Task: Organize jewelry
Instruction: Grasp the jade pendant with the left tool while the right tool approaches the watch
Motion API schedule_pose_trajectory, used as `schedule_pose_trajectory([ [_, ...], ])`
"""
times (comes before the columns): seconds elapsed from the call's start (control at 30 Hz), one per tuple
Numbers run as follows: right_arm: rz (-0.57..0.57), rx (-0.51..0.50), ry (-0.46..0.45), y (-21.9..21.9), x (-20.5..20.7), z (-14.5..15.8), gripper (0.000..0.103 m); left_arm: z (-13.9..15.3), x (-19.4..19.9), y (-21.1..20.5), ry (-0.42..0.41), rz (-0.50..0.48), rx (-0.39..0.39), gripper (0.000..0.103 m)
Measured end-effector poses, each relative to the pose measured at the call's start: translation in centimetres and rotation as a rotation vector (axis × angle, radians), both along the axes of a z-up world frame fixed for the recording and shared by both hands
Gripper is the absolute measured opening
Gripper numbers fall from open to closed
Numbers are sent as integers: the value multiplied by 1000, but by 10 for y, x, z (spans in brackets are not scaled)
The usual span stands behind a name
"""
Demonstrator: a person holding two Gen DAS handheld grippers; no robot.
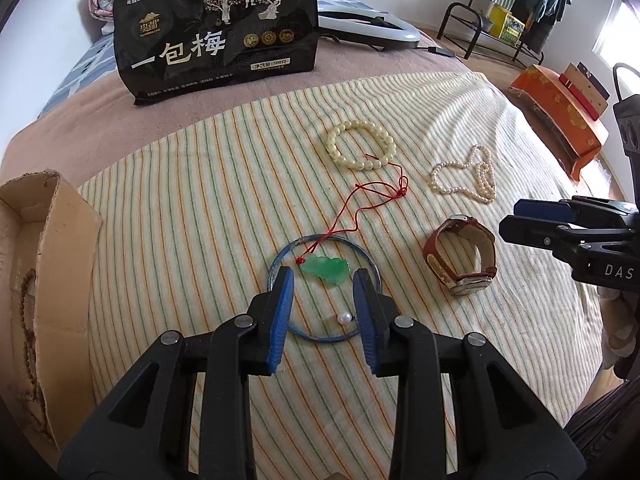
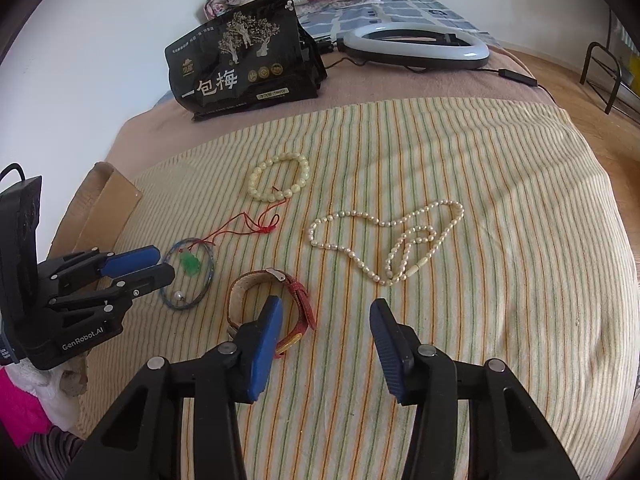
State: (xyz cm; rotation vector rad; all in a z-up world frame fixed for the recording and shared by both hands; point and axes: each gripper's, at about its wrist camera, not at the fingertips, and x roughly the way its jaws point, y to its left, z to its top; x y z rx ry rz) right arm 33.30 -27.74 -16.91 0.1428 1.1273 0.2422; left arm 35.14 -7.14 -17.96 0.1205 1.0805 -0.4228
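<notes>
Jaws of the left gripper [image 1: 324,276] stand partly apart, clamping nothing, their blue pads poised over the thin blue bangle [image 1: 280,254], one pad above each side of it. Jaws of the right gripper [image 2: 324,312] stand apart too and hold nothing; the brown leather watch [image 2: 256,280] lies just ahead of the left pad. Landmark: the bangle, flat on the striped cloth [image 1: 200,184] covering the bed. Inside the bangle: a green pendant [image 1: 326,268] and a single loose pearl [image 1: 343,318]. Running away from the bangle, on the far side: the pendant's red cord [image 1: 360,200]. Beyond the bangle, where the cord ends: a cream bead bracelet [image 1: 362,144]. Right of the bangle: the watch, resting on its side; farther right and beyond it, a pearl necklace [image 1: 464,178]. Far left of the bangle: a cardboard box [image 1: 60,240] containing brown beads. Well beyond the bangle, off the cloth: a black snack bag [image 1: 216,32].
</notes>
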Motion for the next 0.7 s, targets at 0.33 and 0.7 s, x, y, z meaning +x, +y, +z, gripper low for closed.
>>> schedule_pose_trajectory([
  [0.33, 5, 10, 11, 1, 4, -5, 45, -14, 6, -14, -5, -44, 49, 31],
  [0.7, 18, 9, 29, 7, 8, -13, 41, -26, 11, -21, -13, -60, 87, 31],
])
